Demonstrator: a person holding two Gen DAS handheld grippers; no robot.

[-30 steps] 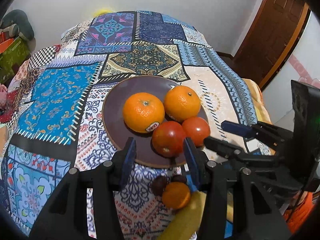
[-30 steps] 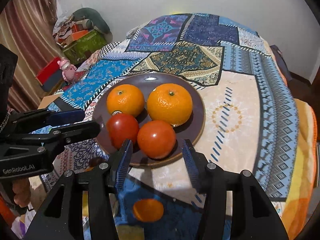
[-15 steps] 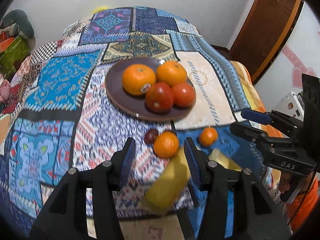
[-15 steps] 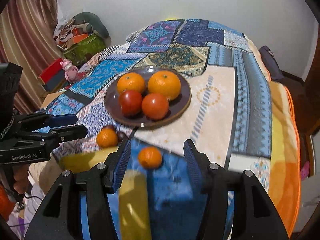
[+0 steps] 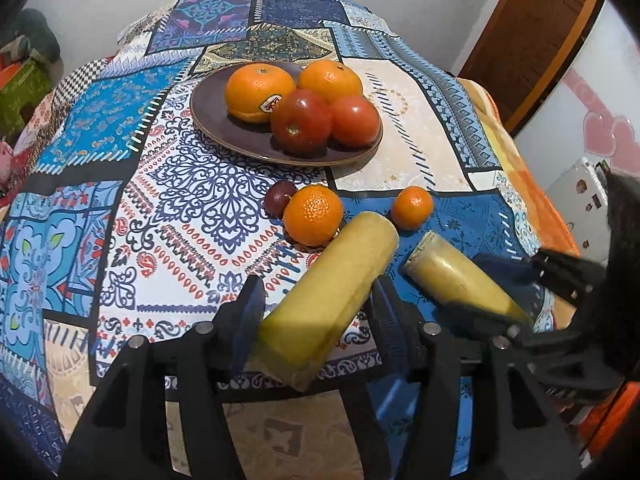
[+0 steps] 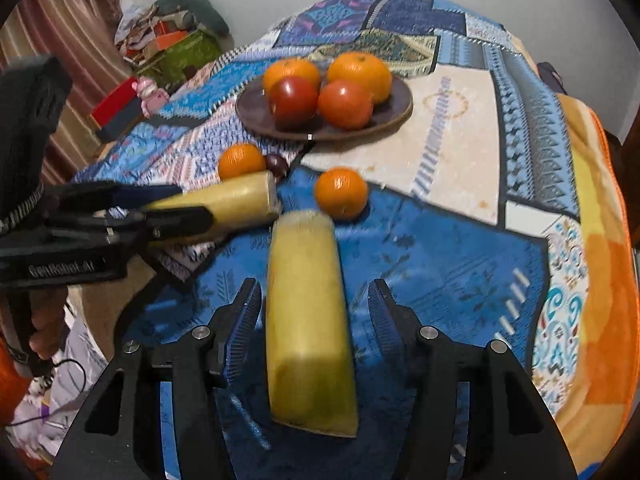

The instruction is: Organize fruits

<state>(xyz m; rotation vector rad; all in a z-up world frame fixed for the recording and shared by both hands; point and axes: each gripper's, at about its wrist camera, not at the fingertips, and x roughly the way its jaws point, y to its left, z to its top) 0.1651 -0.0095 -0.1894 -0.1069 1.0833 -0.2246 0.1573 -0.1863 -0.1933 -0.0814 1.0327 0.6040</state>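
Left wrist view: left gripper jaws opening around 1 yellow stalk piece at lower centre, not gripping; it may roll against the tangerine.

Right wrist view: right gripper stands part-open around the second yellow piece, centre-bottom; closing off-centre could slip it.

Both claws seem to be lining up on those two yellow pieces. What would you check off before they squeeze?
1. Left yellow piece lies between the left gripper fingers: ok.
2. Right yellow piece lies between the right gripper fingers: ok.
3. Left jaws are opening, with gaps on both sides: ok.
4. Small orange clear of the left piece's far end: not ok, touching or nearly so.
5. Room left on the plate: cannot tell.
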